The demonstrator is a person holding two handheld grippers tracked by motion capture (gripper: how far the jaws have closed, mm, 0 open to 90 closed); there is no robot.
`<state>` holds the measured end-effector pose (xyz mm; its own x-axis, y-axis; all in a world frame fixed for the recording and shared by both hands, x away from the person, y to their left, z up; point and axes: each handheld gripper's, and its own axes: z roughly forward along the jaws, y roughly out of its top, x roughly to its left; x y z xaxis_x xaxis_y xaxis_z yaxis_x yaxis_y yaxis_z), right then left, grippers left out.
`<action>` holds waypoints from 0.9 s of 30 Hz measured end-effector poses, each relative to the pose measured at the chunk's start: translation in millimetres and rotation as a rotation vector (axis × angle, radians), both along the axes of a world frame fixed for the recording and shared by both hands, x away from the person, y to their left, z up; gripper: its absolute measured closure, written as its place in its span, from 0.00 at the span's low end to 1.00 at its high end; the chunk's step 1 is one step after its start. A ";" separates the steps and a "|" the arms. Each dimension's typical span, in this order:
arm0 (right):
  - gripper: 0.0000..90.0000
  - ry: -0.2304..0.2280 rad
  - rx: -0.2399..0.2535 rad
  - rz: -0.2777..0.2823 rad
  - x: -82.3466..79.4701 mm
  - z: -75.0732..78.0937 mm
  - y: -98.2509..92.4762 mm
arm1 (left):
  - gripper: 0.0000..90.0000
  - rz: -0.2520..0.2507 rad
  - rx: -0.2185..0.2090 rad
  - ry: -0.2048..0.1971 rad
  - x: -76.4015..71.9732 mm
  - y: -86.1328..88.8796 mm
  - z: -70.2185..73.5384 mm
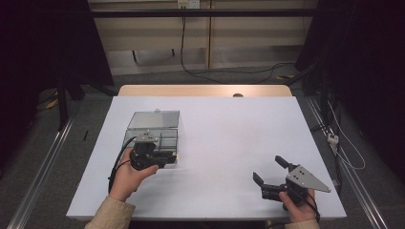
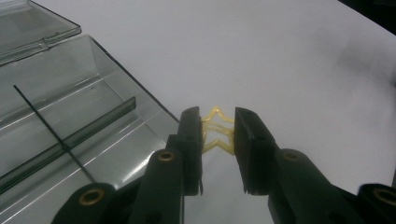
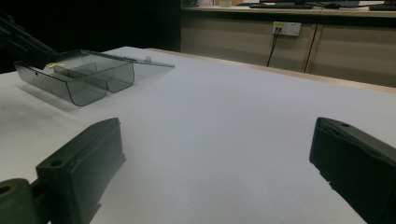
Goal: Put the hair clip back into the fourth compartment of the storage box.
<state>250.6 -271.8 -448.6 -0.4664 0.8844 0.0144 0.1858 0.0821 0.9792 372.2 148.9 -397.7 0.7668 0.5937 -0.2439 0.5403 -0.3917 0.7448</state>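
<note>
A clear grey plastic box (image 1: pixel 154 135) with inner dividers stands left of the table's middle, its lid (image 1: pixel 154 119) folded back flat behind it. My left gripper (image 1: pixel 173 156) is at the box's near right corner, shut on a small yellow star-shaped piece (image 2: pixel 219 143). In the left gripper view the piece sits pinched between the jaws, just outside the box's right wall (image 2: pixel 135 88) and above the white table. My right gripper (image 1: pixel 269 169) rests near the front right edge, jaws wide open with nothing between them (image 3: pixel 217 135). The box (image 3: pixel 84 77) also appears far off in the right gripper view.
The white tabletop (image 1: pixel 229 133) stretches bare between the box and the right gripper. A wooden strip (image 1: pixel 205 90) runs along the far edge. Cables (image 1: pixel 229 71) lie on the floor beyond, and metal rails (image 1: pixel 43 162) flank the table.
</note>
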 end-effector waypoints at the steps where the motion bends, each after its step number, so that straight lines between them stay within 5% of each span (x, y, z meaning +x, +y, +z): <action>1: 0.03 0.000 0.000 0.000 0.0 0.0 0.0 | 0.81 0.003 -0.002 -0.001 0.2 0.7 0.3; 27: 0.03 0.000 0.000 0.001 0.1 0.0 0.3 | 0.81 0.056 0.001 -0.004 6.1 26.7 8.6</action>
